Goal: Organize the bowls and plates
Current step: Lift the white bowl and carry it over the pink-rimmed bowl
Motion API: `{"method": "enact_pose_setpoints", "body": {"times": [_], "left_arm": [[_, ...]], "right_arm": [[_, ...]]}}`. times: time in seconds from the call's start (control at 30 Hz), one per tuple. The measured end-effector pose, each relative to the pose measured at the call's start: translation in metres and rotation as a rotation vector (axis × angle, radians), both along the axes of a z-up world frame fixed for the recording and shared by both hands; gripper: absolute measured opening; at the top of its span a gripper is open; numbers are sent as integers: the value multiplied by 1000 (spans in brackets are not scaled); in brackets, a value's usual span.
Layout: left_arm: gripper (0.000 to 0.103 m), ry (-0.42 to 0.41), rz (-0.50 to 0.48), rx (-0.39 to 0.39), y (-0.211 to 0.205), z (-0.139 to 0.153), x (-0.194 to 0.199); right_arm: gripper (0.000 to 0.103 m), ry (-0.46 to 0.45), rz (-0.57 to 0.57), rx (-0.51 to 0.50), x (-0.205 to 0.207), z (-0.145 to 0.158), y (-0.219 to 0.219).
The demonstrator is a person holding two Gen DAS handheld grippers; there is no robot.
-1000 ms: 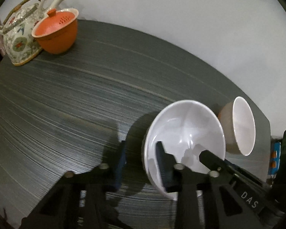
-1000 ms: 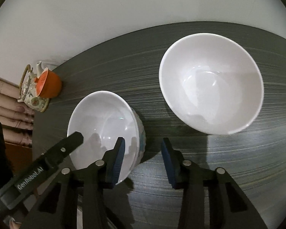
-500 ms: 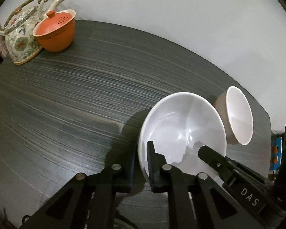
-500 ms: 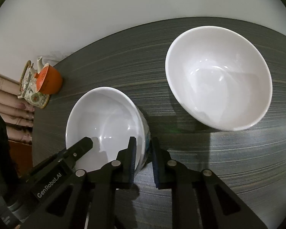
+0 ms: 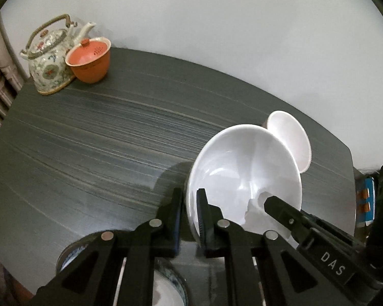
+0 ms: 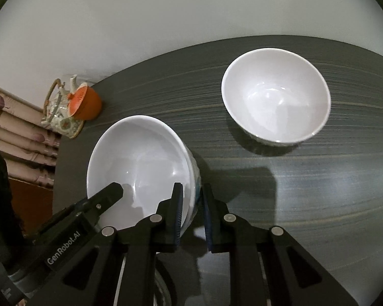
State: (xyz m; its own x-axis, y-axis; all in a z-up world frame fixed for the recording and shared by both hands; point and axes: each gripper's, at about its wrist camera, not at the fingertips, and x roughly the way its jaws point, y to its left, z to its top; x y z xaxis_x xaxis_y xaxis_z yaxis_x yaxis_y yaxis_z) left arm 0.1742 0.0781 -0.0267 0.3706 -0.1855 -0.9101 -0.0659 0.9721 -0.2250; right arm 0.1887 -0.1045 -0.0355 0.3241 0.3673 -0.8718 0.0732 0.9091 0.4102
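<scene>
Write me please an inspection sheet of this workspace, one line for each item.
Surface: dark streaked table, bare in the middle.
Job's things: white bowl gripped at its rim on two sides; second white bowl standing apart on the table; a patterned rim of another dish low under the grippers.
Clutter: floral teapot and orange lidded cup at the far corner, side by side.
Grippers: left gripper and right gripper each shut on the white bowl's rim.
Cables: nothing seen.
Surroundings: plain white wall; pale slatted furniture beside the table.
</scene>
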Motion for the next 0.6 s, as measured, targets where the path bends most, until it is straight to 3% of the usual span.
{"method": "enact_pose_setpoints", "body": {"times": [0.27, 0.6], "left_arm": [[11, -56, -15, 9, -8, 31, -44], [11, -78, -34, 19, -40, 41, -112]], "right_arm": [[15, -62, -7, 9, -36, 34, -4], [15, -118, -23, -3, -97, 60, -24]]}}
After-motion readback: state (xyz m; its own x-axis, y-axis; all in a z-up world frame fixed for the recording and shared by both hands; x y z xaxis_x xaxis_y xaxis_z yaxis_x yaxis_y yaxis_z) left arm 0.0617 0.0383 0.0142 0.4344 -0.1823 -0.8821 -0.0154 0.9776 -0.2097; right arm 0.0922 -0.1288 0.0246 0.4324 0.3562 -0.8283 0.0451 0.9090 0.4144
